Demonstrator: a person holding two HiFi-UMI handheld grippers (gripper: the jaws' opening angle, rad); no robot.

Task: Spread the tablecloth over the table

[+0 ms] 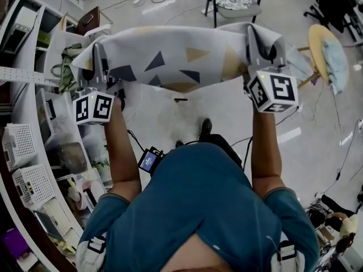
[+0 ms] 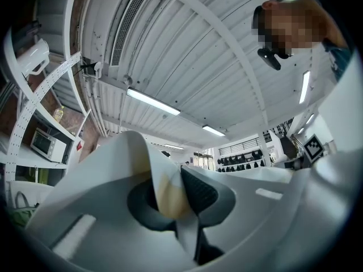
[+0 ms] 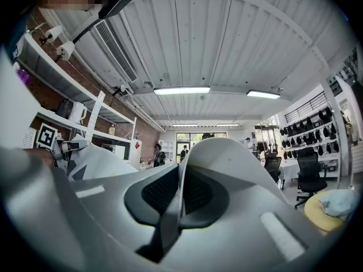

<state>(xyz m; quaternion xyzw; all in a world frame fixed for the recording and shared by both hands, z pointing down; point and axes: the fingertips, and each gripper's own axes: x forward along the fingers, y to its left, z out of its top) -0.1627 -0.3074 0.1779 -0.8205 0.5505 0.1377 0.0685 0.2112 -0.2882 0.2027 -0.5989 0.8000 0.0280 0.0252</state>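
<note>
A person (image 1: 204,208) in a blue shirt reaches both arms forward and holds the cloth (image 1: 176,55) in the air, stretched between two grippers above the bare floor (image 1: 170,120). A small lit screen (image 1: 149,161) hangs at the person's waist, on the near side of the cloth and towards its left end. Closer to the cloth, the left cube (image 1: 93,107) sits just short of the cloth's left end and the right cube (image 1: 273,90) just short of its right end.

The left gripper (image 1: 101,61) is clenched on the cloth's left end. In its own view the dark pads (image 2: 198,191) pinch a fold with a tan patch, and fabric humps up over the jaws. The right gripper (image 1: 258,47) is clamped on the right end the same way, its jaws meeting on a thin pale edge with the cloth arching over them.

The cloth is pale grey with dark and tan triangles, and each end is bunched over a gripper.

Off the cloth's left end, curved shelves (image 1: 48,78) carry white baskets (image 1: 17,143). Off its right end stands a round stool (image 1: 317,44) with pale blue fabric (image 1: 334,61) on it. Beyond the cloth's right half is a chair (image 1: 232,1) with a patterned seat. Beyond its left half a power strip (image 1: 139,0) lies on the floor.
</note>
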